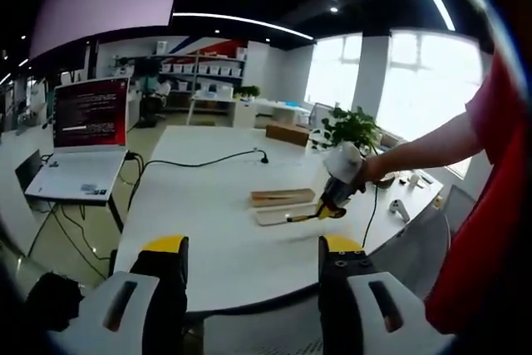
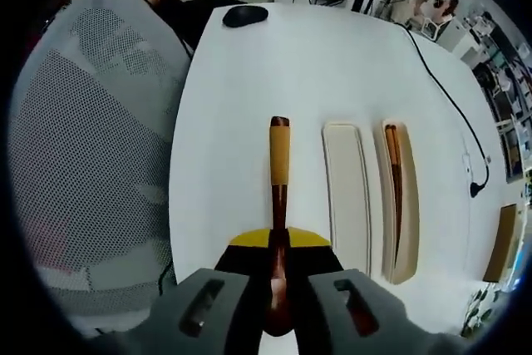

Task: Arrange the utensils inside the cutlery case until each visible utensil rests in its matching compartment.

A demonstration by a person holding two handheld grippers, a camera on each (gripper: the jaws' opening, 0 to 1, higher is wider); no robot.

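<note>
Right now the wooden utensil (image 2: 279, 197) sits low and central in the right gripper view, running straight up the frame from between the jaws, its yellow-banded handle end pointing away over the white table (image 2: 249, 81). The right gripper (image 2: 278, 288) has its jaws pressed in on the dark end of it. It looks stiff, light and smooth, so a grip near one end, as here, may let it swing; a hold closer to the middle would probably steady it.

Just to its right lie the two pale halves of the cutlery case (image 2: 345, 197): the near tray looks bare, while the far tray (image 2: 409, 214) carries a dark slender utensil (image 2: 394, 180) lying along its length. A black mouse (image 2: 245, 15) rests at the upper left, beside a mesh chair back (image 2: 91, 155).

From the left gripper view, the left gripper (image 1: 253, 263) hangs with jaws spread, holding nothing, at the bottom of the frame. A laptop (image 1: 83, 135) stands open at left.
</note>
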